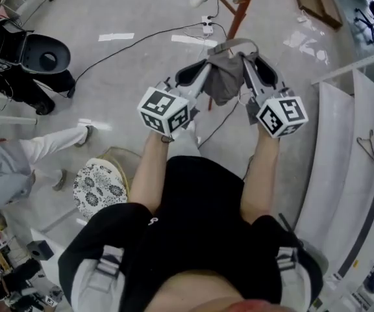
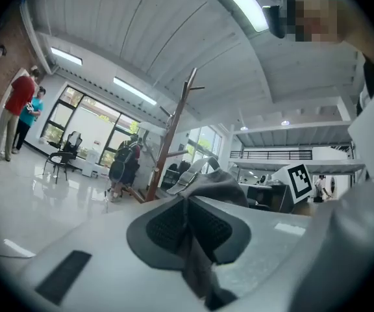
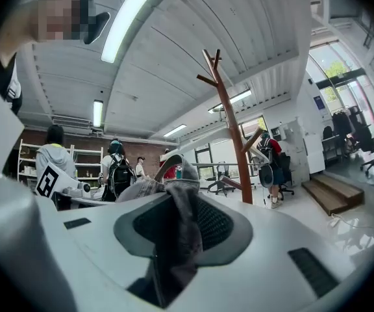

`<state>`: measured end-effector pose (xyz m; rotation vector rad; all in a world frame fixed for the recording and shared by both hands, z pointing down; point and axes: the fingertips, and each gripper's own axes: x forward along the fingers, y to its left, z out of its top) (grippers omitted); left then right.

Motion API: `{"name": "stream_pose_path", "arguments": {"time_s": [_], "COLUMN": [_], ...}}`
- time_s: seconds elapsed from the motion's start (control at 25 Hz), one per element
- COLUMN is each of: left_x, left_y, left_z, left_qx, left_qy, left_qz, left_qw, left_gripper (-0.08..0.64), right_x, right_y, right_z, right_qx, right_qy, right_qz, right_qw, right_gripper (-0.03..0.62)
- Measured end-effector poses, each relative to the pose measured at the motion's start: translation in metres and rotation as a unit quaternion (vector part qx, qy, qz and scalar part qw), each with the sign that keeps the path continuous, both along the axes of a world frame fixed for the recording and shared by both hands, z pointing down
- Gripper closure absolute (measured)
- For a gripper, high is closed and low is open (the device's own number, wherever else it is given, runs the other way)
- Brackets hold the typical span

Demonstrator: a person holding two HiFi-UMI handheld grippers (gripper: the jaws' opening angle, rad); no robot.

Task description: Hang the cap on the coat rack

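A grey cap (image 1: 224, 77) hangs between my two grippers, in front of me and above the floor. My left gripper (image 1: 203, 71) is shut on the cap's left side, and grey fabric (image 2: 197, 252) is pinched between its jaws. My right gripper (image 1: 249, 67) is shut on the right side, with cloth (image 3: 182, 229) bunched between its jaws. The cap's strap (image 2: 197, 173) arches above the crown. The wooden coat rack (image 1: 241, 13) stands just beyond the cap. Its pole and branch pegs rise ahead in both gripper views (image 2: 172, 135) (image 3: 228, 119).
A black chair (image 1: 34, 60) stands at the far left and a floral stool (image 1: 99, 187) near my left leg. A power strip (image 1: 206, 25) and cable lie by the rack's base. White shelving (image 1: 349, 168) with a wire hanger (image 1: 367, 145) runs along the right. People stand around.
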<state>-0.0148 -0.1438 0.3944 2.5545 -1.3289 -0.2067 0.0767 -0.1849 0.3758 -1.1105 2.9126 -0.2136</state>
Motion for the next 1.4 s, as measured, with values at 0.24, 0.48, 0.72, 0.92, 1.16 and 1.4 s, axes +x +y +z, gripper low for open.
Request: {"name": "stream_pose_path", "arguments": {"time_s": [0.24,0.48,0.72,0.92,1.16,1.4], "left_x": [-0.004,-0.017,-0.024,-0.029,-0.022,-0.013], "left_y": [-0.058,-0.1,-0.126,-0.153,-0.178,-0.206], "left_z": [0.003,0.026,0.038,0.037,0.046,0.058], "left_qx": [-0.002,-0.024,-0.037,-0.036,-0.05,-0.067], "left_qy": [0.016,0.051,0.076,0.084,0.091,0.067], "left_qz": [0.055,0.09,0.106,0.1,0.095,0.092], "left_qw": [0.9984,0.9943,0.9908,0.9907,0.9901,0.9912], "left_gripper": [0.538,0.538,0.538,0.538,0.538,0.538], "right_x": [-0.007,-0.023,-0.029,-0.035,-0.026,-0.015], "right_y": [-0.063,-0.098,-0.122,-0.144,-0.163,-0.186], "right_z": [0.008,0.027,0.037,0.036,0.042,0.054], "right_qx": [-0.007,-0.025,-0.034,-0.033,-0.049,-0.071], "right_qy": [-0.005,0.018,0.039,0.065,0.08,0.111], "right_qz": [0.004,0.014,0.025,0.04,0.062,0.093], "right_qw": [1.0,0.999,0.998,0.997,0.994,0.987], "right_gripper": [0.497,0.497,0.495,0.495,0.495,0.495]}}
